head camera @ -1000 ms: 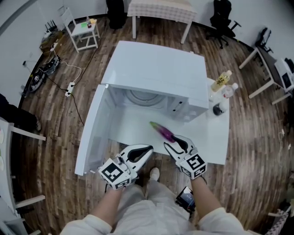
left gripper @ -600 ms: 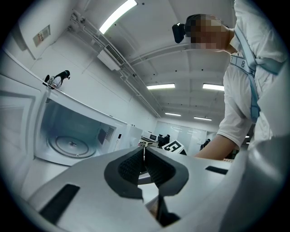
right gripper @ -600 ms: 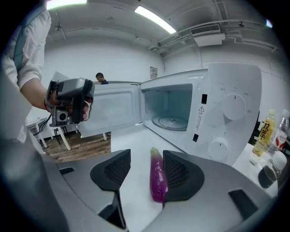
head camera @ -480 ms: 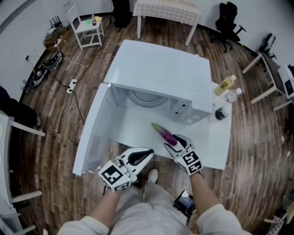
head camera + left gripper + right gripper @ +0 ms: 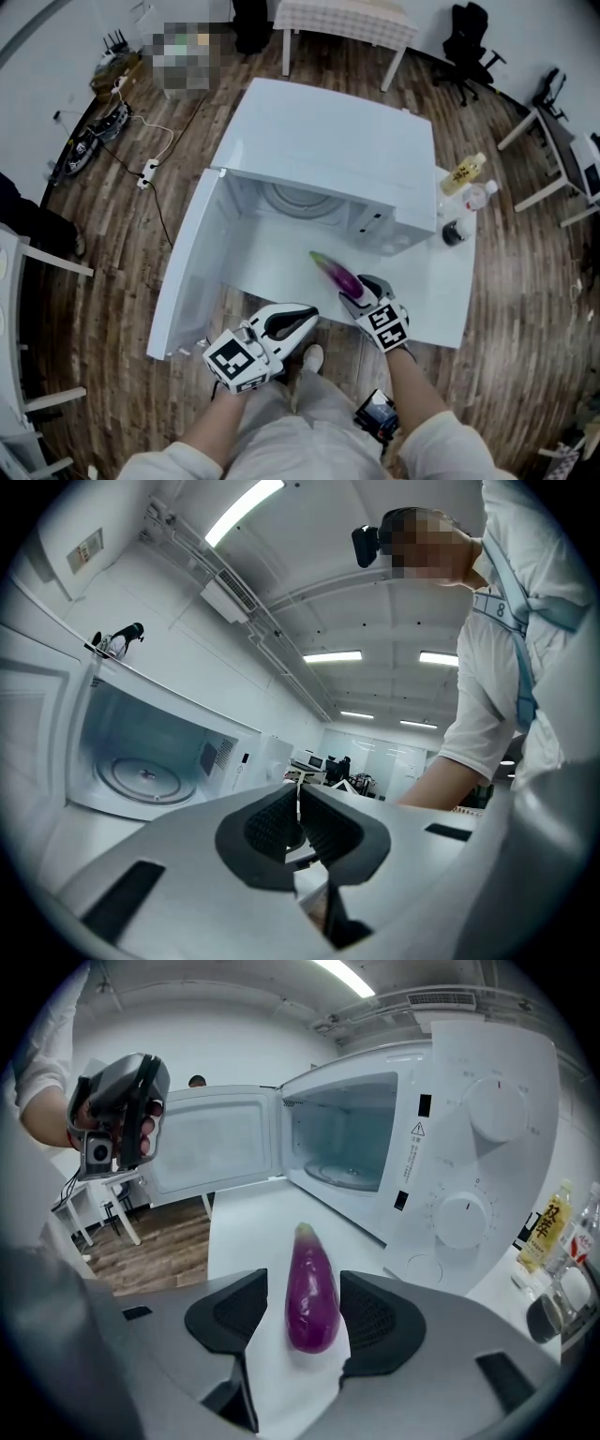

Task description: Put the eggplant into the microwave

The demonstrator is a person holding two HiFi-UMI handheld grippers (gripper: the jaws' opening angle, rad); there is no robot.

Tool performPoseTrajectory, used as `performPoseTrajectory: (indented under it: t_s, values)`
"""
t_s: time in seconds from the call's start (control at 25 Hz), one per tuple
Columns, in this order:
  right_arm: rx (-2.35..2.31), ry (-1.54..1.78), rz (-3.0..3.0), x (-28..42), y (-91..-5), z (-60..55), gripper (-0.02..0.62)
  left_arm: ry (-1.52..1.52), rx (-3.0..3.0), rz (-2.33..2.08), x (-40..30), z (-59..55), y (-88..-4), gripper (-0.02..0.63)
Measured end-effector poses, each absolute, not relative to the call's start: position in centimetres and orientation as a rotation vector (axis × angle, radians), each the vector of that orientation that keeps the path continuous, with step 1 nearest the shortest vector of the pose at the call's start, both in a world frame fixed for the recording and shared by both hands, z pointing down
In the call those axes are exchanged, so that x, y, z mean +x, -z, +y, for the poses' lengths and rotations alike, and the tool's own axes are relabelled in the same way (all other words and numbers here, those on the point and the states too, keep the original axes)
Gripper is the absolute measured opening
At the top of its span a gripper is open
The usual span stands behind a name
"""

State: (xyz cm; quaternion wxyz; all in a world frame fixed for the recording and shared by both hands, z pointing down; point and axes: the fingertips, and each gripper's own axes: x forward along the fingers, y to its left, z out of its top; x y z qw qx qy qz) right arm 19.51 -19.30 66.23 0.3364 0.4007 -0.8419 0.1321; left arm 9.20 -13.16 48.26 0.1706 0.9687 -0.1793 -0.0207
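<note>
Biggest thing first: the microwave point(image 5: 328, 141) sits straight ahead of both grippers, its door point(image 5: 187, 272) swung wide open off to the left of the left gripper, with the glass turntable point(image 5: 300, 202) bare inside. So the cavity is ready to take something. It all stands on the white table point(image 5: 441, 281), which runs under and in front of the right gripper's nose.

What's new is all on the right side. The right gripper point(image 5: 356, 291) has dropped down and nosed in toward the table compared to a second ago, tilting downward as it went, and its jaws have just been opening up. They're spread wide now, with the eggplant point(image 5: 311, 1293) lying lengthwise in the gap between them, stem end pointing away from the gripper toward the microwave's mouth. I can see table on the left side of it, and the right pad looks very close but not squeezing, so I'd call this straddling, not holding. The eggplant's resting on the table, not lifted.

The left gripper point(image 5: 297, 803) is just parked level, to the left of the right one, jaws closed together with nothing in them.

My read: this is the pre-grasp. Closing on the eggplant comes next, then a short carry forward into the cavity.
</note>
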Motion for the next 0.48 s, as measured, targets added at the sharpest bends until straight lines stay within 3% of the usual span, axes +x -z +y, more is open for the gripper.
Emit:
performPoseTrajectory:
  t_s: [0.48]
  values:
    - [1.003,-0.313,-2.096,20.1,-68.5,-19.5,0.244,0.071,2.746,-0.532,8.9,-13.4,-48.0,0.002]
